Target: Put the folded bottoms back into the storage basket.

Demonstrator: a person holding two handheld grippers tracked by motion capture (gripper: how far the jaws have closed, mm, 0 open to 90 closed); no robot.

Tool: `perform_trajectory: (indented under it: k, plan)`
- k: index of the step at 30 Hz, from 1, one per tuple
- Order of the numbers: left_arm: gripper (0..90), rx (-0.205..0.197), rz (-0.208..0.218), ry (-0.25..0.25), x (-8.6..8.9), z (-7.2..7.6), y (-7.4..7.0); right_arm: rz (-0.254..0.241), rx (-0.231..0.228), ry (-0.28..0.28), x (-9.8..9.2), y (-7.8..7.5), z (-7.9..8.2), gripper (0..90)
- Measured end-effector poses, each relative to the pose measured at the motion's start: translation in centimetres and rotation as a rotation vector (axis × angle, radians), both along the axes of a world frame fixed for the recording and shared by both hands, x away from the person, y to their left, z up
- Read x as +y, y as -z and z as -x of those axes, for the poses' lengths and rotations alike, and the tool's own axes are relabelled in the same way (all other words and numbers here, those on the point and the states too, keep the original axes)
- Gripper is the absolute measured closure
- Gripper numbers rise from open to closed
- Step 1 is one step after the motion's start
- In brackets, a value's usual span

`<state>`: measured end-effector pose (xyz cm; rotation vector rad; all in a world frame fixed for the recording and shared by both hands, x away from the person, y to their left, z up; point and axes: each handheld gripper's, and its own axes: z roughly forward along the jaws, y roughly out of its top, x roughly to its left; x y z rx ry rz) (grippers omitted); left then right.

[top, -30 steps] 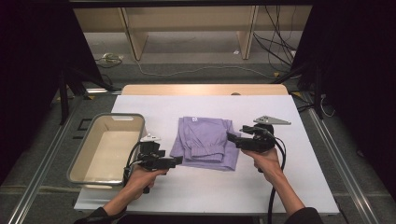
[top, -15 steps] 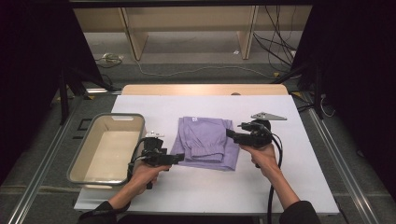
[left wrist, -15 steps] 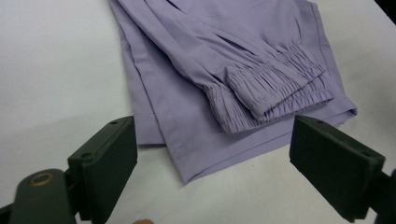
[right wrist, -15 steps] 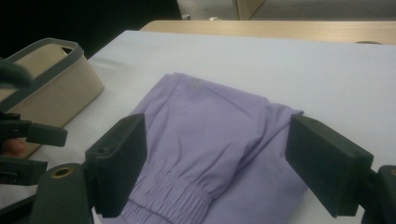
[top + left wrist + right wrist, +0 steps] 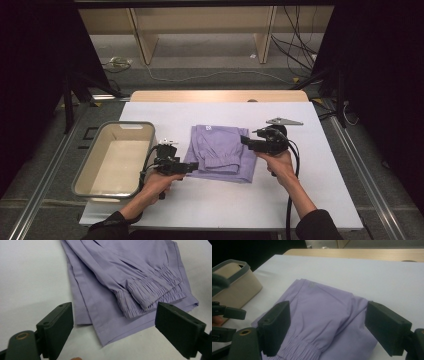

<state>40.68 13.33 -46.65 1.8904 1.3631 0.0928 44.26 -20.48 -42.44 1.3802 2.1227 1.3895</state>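
Note:
A folded lilac garment (image 5: 220,152) with elastic cuffs lies in the middle of the white table (image 5: 225,210). My left gripper (image 5: 192,165) is open at the garment's near left corner, level with the table. In the left gripper view the jaws stand wide apart around the gripper's midpoint (image 5: 117,326), and the garment's hem and gathered cuffs (image 5: 150,290) lie just ahead of them. My right gripper (image 5: 245,140) is open at the garment's right edge. In the right gripper view its jaws straddle the folded garment (image 5: 324,307) around the midpoint (image 5: 327,327).
A beige bin with a grey rim (image 5: 86,167) stands on the table's left side, close behind the left hand; its wall also appears as the bin (image 5: 237,287) in the right gripper view. A wooden strip (image 5: 220,95) runs along the table's far edge.
My left gripper has crept right toward the garment's near corner. My right gripper has shifted slightly left and away from me, over the garment's right edge. The garment has not moved.

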Motion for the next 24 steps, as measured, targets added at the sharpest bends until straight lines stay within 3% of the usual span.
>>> perform_trajectory:
  k: [13, 24]
  plan:
    - [14.5, 0.065, -0.003, -0.009, -0.7, -1.3, 0.5, 0.015, 0.044, 0.022, -0.2, 0.8, -1.6, 21.8]
    - [13.2, 0.123, -0.017, -0.049, -1.0, -2.3, 1.2, 0.025, 0.064, 0.025, -0.4, 1.4, -2.4, 21.8]
